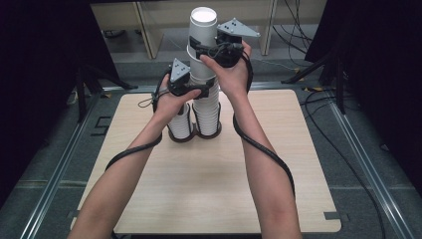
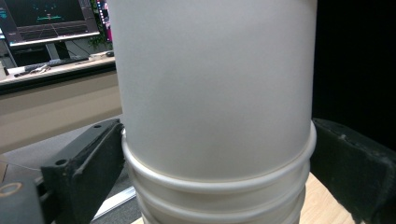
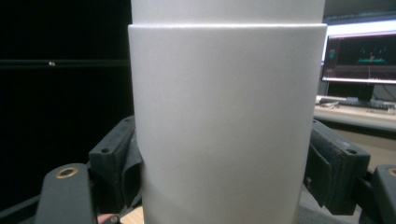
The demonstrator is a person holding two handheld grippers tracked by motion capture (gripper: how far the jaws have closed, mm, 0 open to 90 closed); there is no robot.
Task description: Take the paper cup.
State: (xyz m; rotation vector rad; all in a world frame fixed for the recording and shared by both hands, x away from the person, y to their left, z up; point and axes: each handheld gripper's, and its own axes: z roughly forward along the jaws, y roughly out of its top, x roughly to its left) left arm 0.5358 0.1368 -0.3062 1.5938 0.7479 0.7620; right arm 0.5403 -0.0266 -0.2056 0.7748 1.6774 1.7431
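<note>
A tall stack of white paper cups stands at the far middle of the wooden table. A shorter stack stands against its left side. My left gripper is shut on the tall stack partway up. Its black fingers press on the rolled rims from both sides. Higher up, my right gripper is shut on the upper cups, which lean slightly left. Its fingers touch both sides of the white cup wall.
Cables trail from both grippers along the forearms to the near edge. Metal floor rails run along both sides of the table. Dark curtains stand left and right, and desk legs stand behind. A lit monitor shows in the background.
</note>
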